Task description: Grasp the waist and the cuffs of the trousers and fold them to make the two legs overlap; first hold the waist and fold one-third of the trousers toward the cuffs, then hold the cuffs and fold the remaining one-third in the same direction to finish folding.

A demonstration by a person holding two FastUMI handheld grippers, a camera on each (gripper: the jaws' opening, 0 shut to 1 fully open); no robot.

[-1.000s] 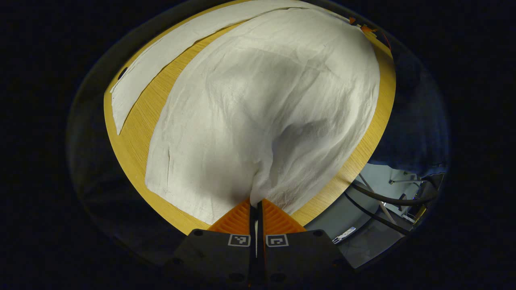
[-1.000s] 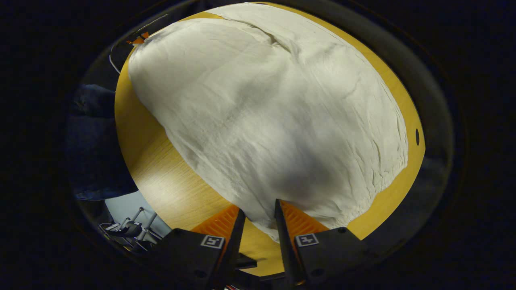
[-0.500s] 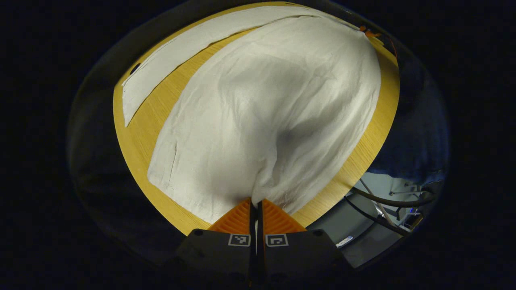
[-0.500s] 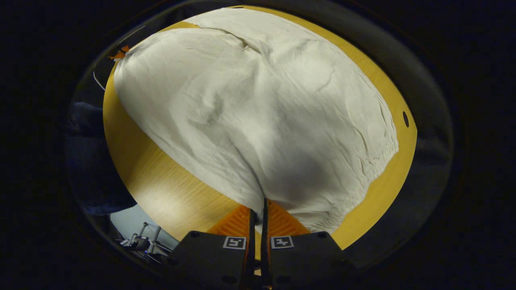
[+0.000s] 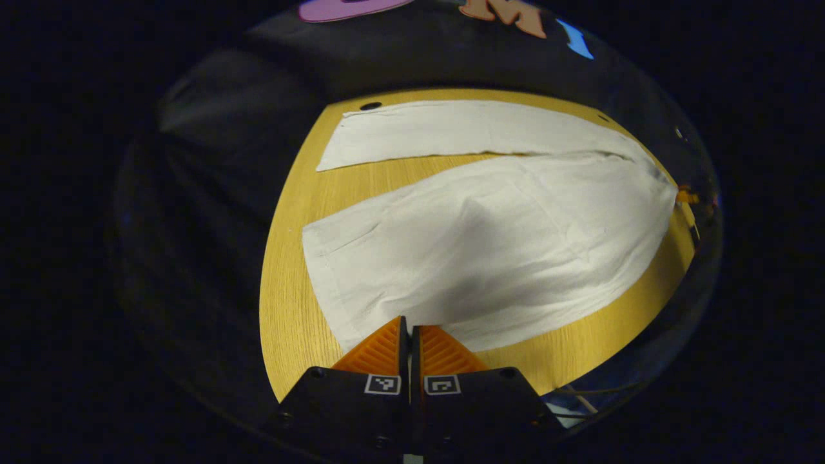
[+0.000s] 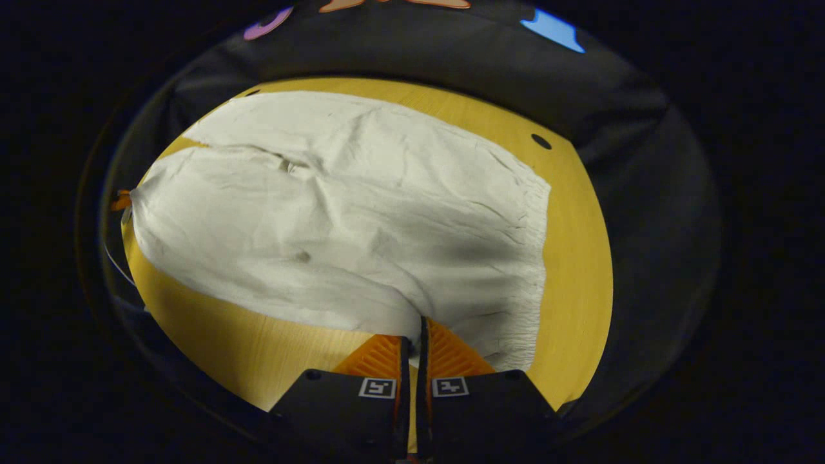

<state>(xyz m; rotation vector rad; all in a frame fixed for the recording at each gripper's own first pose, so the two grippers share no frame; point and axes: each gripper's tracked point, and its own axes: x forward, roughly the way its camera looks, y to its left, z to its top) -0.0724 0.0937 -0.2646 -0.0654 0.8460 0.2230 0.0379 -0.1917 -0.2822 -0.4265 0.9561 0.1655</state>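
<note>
A: The left claw (image 5: 408,330) is pinching the near edge of the trousers (image 5: 490,238) by the cuff, fingers together on cloth. The trousers are lying spread on the worktop (image 5: 287,309), legs apart.

B: And the right claw (image 6: 412,328) is clamping the near edge by the waist (image 6: 535,258), fingers closed on cloth.

A: The risk, I'd say: thin bites may be slipping out during the lift, or uneven hands may be laying the near leg askew on the far leg (image 5: 451,129).

B: No containers here.
</note>
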